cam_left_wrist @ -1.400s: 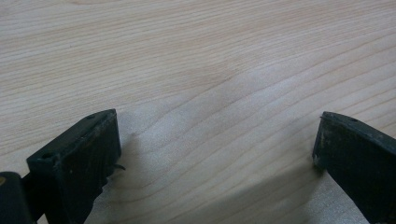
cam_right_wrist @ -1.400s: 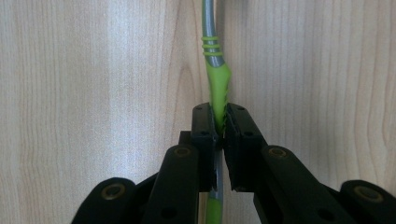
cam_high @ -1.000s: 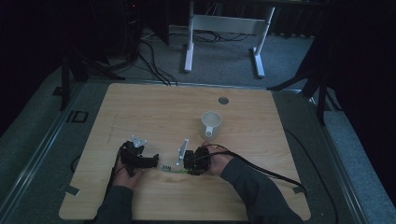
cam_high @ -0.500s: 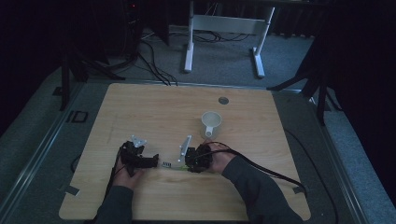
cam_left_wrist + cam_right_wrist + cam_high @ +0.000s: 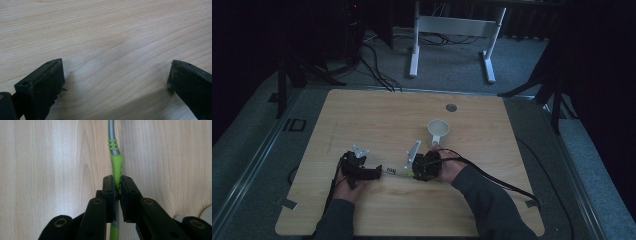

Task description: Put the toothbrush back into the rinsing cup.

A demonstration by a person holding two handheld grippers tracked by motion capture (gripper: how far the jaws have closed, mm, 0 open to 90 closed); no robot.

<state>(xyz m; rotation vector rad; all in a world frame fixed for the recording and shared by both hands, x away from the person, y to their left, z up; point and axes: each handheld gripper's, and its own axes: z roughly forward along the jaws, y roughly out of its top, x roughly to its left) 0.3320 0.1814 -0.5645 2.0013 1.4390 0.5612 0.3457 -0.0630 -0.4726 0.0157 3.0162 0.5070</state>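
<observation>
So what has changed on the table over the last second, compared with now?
Nothing visibly changed. The right gripper stays shut on the green-and-grey pen, which lies between the two hands in the high view. The left gripper stays open over bare wood, and the white funnel stands where it was on the table.
</observation>
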